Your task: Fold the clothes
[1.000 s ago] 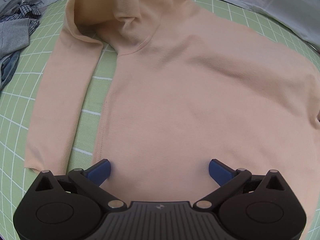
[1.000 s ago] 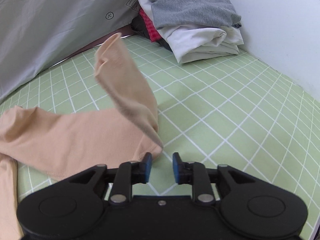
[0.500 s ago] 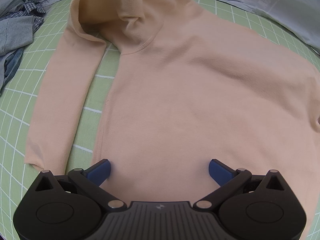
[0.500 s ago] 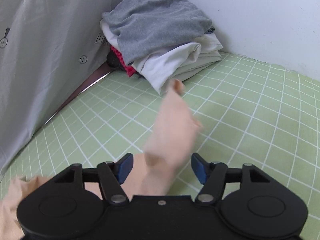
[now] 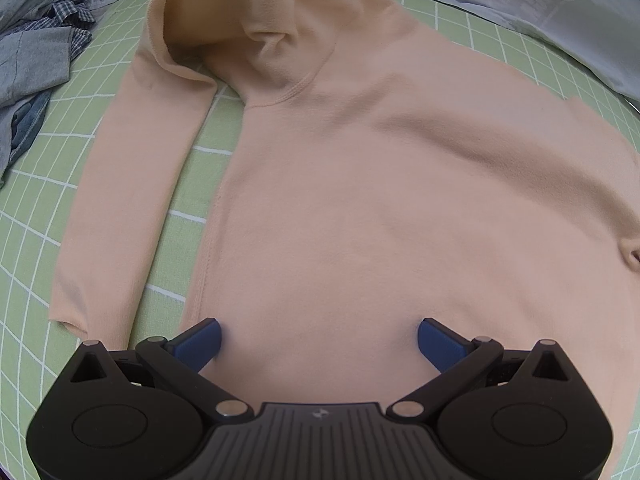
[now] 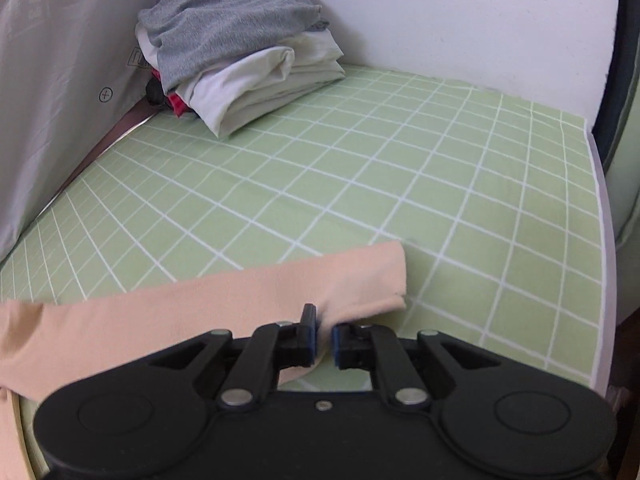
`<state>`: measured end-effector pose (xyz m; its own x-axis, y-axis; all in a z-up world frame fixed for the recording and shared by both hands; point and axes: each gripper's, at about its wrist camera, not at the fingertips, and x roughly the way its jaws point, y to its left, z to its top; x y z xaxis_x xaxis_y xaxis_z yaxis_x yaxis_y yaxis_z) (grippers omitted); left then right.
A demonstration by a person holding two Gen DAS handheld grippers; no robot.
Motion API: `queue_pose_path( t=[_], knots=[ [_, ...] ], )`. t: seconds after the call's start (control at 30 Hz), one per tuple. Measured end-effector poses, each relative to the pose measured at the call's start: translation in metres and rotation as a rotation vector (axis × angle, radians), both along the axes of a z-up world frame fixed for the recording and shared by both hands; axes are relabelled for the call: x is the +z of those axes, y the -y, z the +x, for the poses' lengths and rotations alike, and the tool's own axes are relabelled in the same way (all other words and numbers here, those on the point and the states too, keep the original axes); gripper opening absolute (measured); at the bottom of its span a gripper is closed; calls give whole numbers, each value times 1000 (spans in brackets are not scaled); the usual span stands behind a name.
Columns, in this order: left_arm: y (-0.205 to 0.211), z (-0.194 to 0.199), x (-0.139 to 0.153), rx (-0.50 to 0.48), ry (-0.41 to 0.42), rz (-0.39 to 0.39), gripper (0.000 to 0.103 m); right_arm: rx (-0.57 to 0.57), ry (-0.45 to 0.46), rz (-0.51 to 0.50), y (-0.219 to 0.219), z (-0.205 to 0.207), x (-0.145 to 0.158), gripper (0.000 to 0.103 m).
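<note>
Left wrist view showed a soft peach fleece hoodie (image 5: 400, 200) spread flat on a green grid-lined mat (image 5: 24, 240), hood rumpled, one sleeve lying straight beside the body. Above its hem hung the left gripper (image 5: 319, 340), blue pads (image 5: 198, 344) wide apart. Its jaws having just been closing, the right gripper (image 6: 324, 338) pinched the other sleeve (image 6: 240, 304) near its cuff, close to folded laundry (image 6: 240, 52).
</note>
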<state>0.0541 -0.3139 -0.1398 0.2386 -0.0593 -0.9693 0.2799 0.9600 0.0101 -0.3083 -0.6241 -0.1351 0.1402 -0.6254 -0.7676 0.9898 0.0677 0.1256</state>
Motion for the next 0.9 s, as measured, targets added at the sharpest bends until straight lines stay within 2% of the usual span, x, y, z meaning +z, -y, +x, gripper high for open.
queue_pose_path(
  t=[0.07, 0.17, 0.3, 0.5, 0.6, 0.67, 0.7, 0.73, 0.77, 0.8, 0.9],
  knots=[
    [-3, 2, 2, -6, -8, -4, 103, 16, -15, 14, -12, 0, 0, 14],
    [-15, 9, 5, 1, -16, -34, 103, 46, -30, 38, -25, 0, 2, 15],
    [-40, 9, 16, 63, -5, -67, 103, 100, -37, 69, -37, 1, 5, 12],
    [-97, 27, 34, 184, 69, -84, 103, 140, -31, 111, -44, 6, 6, 15],
    [-122, 38, 42, 227, 110, -61, 103, 194, -44, 134, -49, 16, 8, 33],
    [-135, 40, 44, 225, 134, -34, 103, 241, -46, 153, -54, 26, 8, 52],
    [-139, 39, 42, 214, 134, -26, 103, 262, -48, 163, -57, 31, 8, 58],
    [-143, 40, 40, 203, 133, -19, 103, 288, -54, 170, -61, 37, 8, 69],
    [-146, 38, 38, 197, 131, -19, 102, 324, -65, 166, -66, 43, 9, 74],
    [-149, 37, 36, 201, 132, -23, 101, 362, -77, 160, -72, 50, 11, 74],
    [-157, 35, 31, 225, 124, -48, 86, 466, -118, 122, -86, 67, 16, 75]
  ],
)
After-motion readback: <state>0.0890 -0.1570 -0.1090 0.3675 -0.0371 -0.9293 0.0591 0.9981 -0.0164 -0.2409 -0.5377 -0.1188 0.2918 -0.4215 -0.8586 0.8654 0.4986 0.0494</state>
